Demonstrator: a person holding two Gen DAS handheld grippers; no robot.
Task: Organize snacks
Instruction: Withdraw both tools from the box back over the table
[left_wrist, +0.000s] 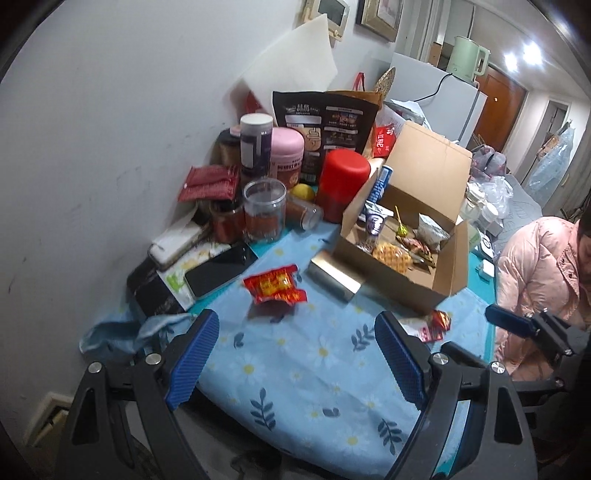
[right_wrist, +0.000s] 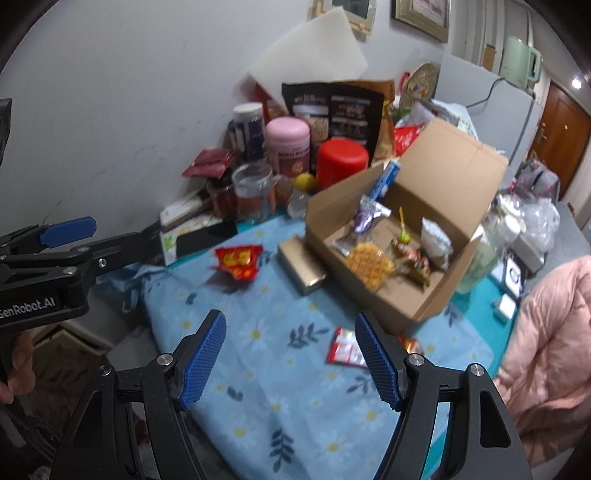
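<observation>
Both grippers are hovering over the table with nothing between the pads: the left gripper (left_wrist: 295, 354) is standing wide open, and the right gripper (right_wrist: 291, 358) is open too. The box (right_wrist: 417, 295) is already holding several snacks. A red packet (left_wrist: 275, 286) is lying left of the box, and another packet (right_wrist: 345, 349) is lying just before it. The step seems to be reaching; next, one gripper should be descending over a packet and closing.

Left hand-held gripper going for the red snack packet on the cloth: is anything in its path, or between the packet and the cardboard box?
Nothing lies between the open left hand-held gripper and the red snack packet. Between the packet and the cardboard box, a gold box lies against the box's near side.
</observation>
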